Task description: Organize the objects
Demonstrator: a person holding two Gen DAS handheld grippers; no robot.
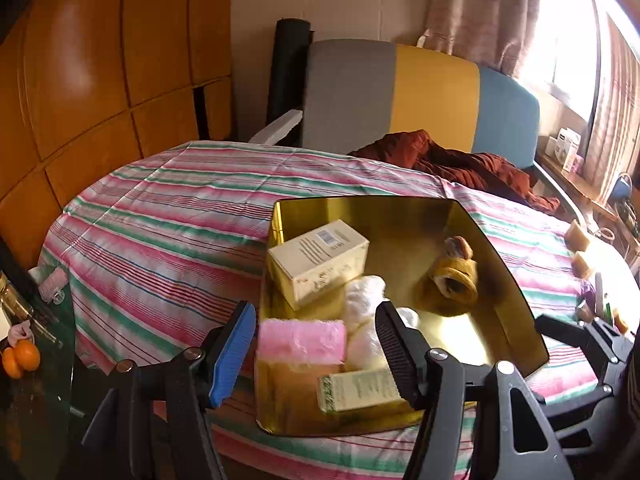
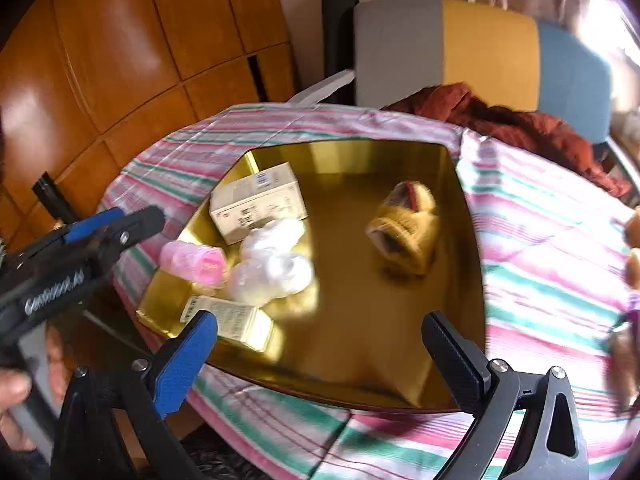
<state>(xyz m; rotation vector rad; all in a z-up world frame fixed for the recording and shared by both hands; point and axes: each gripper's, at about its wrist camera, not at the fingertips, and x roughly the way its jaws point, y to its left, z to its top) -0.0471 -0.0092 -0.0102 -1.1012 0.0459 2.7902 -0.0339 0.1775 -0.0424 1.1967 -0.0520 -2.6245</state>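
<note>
A gold tray (image 1: 504, 280) (image 2: 460, 208) lies on the striped tablecloth. In it are a cream box (image 1: 318, 262) (image 2: 256, 202), a pink sponge (image 1: 302, 340) (image 2: 194, 262), white fluffy balls (image 1: 362, 300) (image 2: 274, 264), a small green-printed box (image 1: 358, 390) (image 2: 228, 318) and a yellow knitted slipper (image 1: 456, 280) (image 2: 404, 236). My left gripper (image 1: 316, 344) is open and empty over the tray's near left corner, jaws either side of the sponge. My right gripper (image 2: 320, 340) is open and empty above the tray's near edge. The left gripper also shows in the right wrist view (image 2: 80, 248).
A red-brown cloth (image 1: 460, 160) (image 2: 500, 120) lies at the table's far side by a grey, yellow and blue chair back (image 1: 420, 96). Small objects (image 1: 580, 248) sit at the table's right edge. Oranges (image 1: 20, 356) lie on a glass table at left. Wooden panels (image 1: 100, 80) stand behind.
</note>
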